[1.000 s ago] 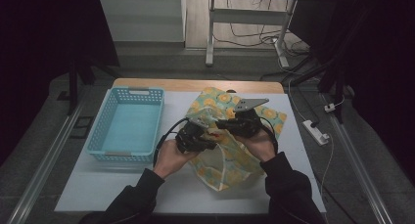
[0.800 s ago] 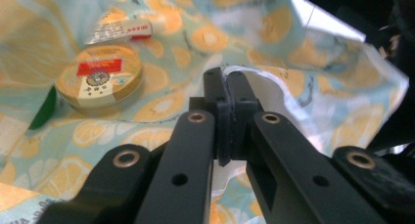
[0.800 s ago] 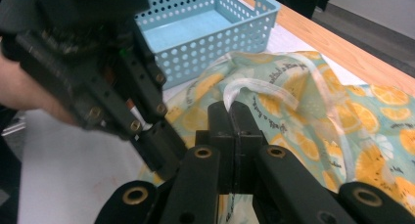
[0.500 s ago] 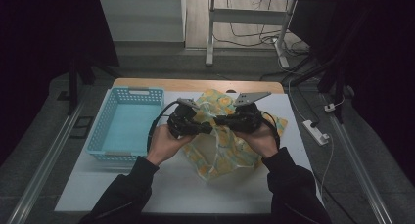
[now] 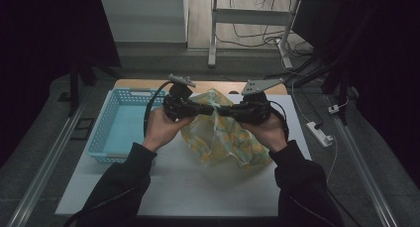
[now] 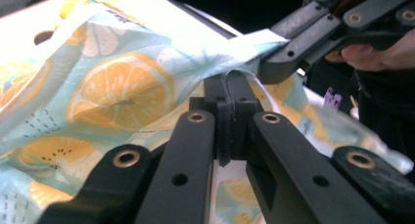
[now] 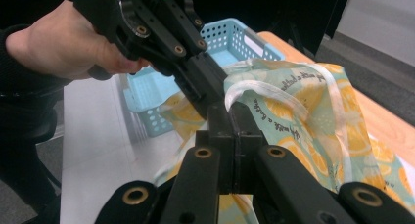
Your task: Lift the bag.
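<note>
The left gripper (image 5: 207,108) and the right gripper (image 5: 225,109) are held level above the bench (image 5: 173,187), tips facing each other and almost meeting over its middle. Both sets of fingers are clenched on the lemon-print bag (image 5: 225,140). In the left gripper view the fingers (image 6: 230,94) pinch a fold of the bag's upper edge together with a thin white strap. In the right gripper view the fingers (image 7: 232,121) clamp the white handle strap (image 7: 264,94) where it loops over the bag mouth. The bag hangs from these two grips, its top edge raised off the bench and its lower part spreading toward the right hand (image 5: 267,133), with the bottom resting on or just above the bench surface. A light blue basket (image 5: 106,133) stands on the bench to the left of the bag, just beside the left hand (image 5: 161,130).
</note>
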The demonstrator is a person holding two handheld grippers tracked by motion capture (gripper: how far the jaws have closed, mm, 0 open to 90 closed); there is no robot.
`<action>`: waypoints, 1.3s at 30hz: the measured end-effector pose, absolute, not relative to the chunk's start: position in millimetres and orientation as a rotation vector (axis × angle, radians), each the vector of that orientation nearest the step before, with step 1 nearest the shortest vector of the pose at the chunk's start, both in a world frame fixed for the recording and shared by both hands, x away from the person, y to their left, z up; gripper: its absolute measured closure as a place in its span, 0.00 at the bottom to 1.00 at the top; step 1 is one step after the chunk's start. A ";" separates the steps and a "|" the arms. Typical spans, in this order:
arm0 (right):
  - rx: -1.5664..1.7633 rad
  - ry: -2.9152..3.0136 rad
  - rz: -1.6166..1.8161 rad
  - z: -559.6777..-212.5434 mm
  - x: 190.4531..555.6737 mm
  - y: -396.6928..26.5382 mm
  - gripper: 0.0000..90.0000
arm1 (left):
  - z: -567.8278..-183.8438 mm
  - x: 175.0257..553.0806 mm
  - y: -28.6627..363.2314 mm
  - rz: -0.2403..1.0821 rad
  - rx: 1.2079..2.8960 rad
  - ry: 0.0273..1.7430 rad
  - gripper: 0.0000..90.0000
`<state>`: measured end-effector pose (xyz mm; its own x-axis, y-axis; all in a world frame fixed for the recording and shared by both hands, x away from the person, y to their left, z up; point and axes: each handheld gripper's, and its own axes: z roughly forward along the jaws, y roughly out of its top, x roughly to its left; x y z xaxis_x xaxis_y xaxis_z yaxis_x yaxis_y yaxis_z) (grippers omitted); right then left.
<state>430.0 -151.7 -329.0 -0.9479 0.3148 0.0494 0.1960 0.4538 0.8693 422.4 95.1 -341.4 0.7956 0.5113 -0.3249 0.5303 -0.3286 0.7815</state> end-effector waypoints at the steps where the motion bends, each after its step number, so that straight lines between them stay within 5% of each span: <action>1: 0.454 2.574 1.522 -326.7 430.0 -151.6 1.00 | -336.1 423.2 95.8 -0.018 1.984 0.776 1.00; 24: 0.405 2.428 1.552 -243.9 433.6 -153.2 1.00 | -251.8 437.9 108.5 0.123 1.882 0.791 1.00; 39: 0.399 2.370 1.554 -226.9 434.1 -147.4 1.00 | -232.1 431.3 113.0 0.223 1.847 0.783 1.00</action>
